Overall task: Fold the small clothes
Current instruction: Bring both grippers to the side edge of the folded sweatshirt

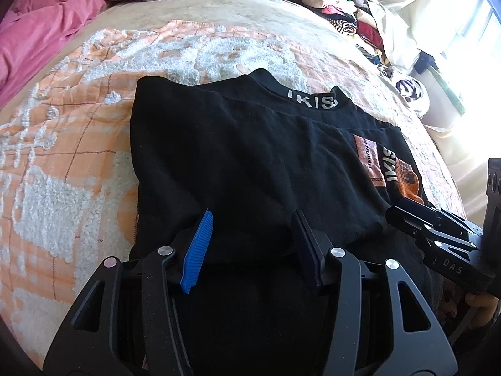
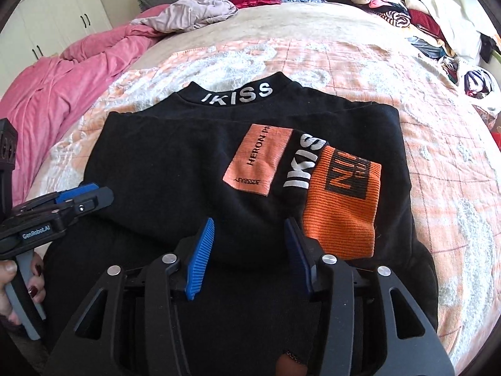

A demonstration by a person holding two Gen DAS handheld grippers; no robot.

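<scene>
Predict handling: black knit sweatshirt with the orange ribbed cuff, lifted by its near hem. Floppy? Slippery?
Likely floppy: the black knit sweatshirt lies in soft layered folds on the orange-and-white tufted blanket, so unpinched layers would probably sag and unfold. Probably not slippery: thick matte knit, ribbed blue pads. The folded-in orange ribbed cuff may slide loose.

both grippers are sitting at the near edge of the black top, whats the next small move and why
Probably lower both grippers and pinch the near hem. The black top lies with sleeves folded in and collar far away, its lower part unfolded. The left gripper and right gripper both stand open over that edge, nothing pinched.
</scene>
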